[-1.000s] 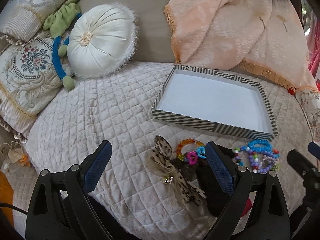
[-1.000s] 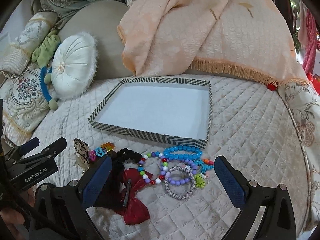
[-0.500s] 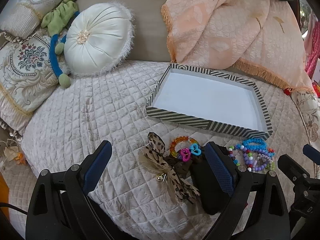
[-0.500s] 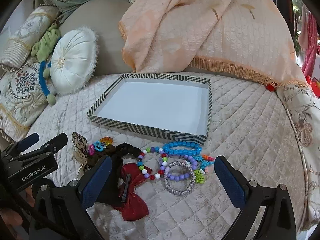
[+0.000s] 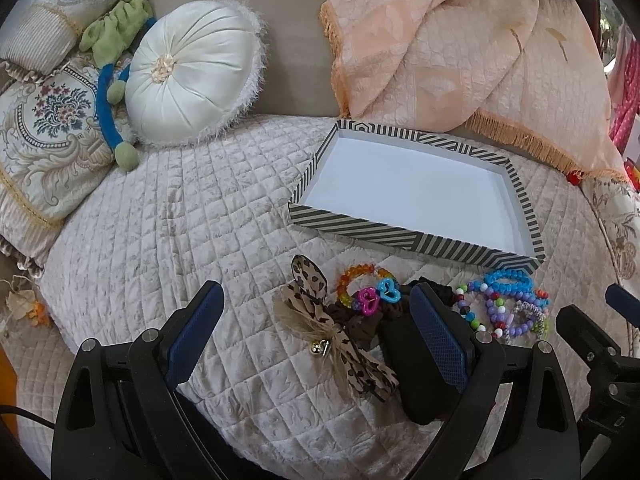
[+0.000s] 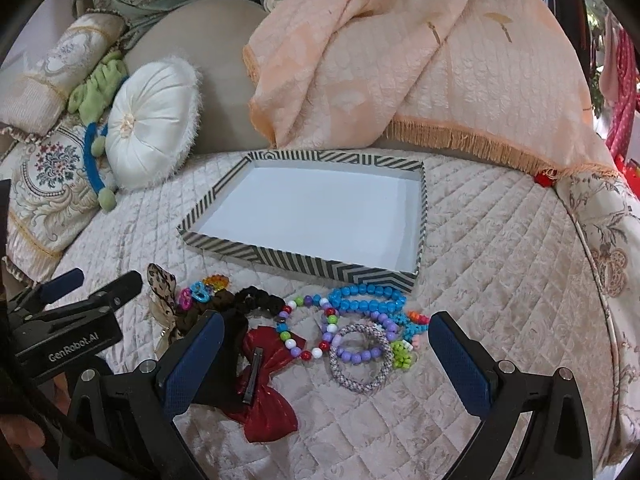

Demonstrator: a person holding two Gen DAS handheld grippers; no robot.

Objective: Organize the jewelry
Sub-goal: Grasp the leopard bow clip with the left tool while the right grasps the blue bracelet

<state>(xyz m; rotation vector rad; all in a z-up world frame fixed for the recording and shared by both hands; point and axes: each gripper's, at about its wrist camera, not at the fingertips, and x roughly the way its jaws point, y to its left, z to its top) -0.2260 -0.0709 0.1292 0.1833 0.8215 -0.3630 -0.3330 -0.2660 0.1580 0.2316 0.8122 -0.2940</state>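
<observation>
Left gripper [image 5: 316, 332] spread wide, empty, over leopard bow [image 5: 332, 328]. Jewelry pile on quilt [image 6: 500, 264] just in front of striped tray [image 6: 320, 266]: red bow [image 6: 266, 380], bead bracelets [image 6: 360, 320]. Right gripper [image 6: 326, 354] spread wide, empty, above bracelets.

A quilted beige bed [image 6: 500, 264] carries a round white cushion [image 5: 192, 72], embroidered pillows [image 5: 44, 128] and a fringed peach throw [image 6: 420, 64] in daylight.

Striped tray [image 6: 304, 254] open on top — jewelry pile [image 6: 344, 320] crowds its near wall; bare quilt [image 5: 180, 240] left, cushions [image 5: 192, 72] behind.
</observation>
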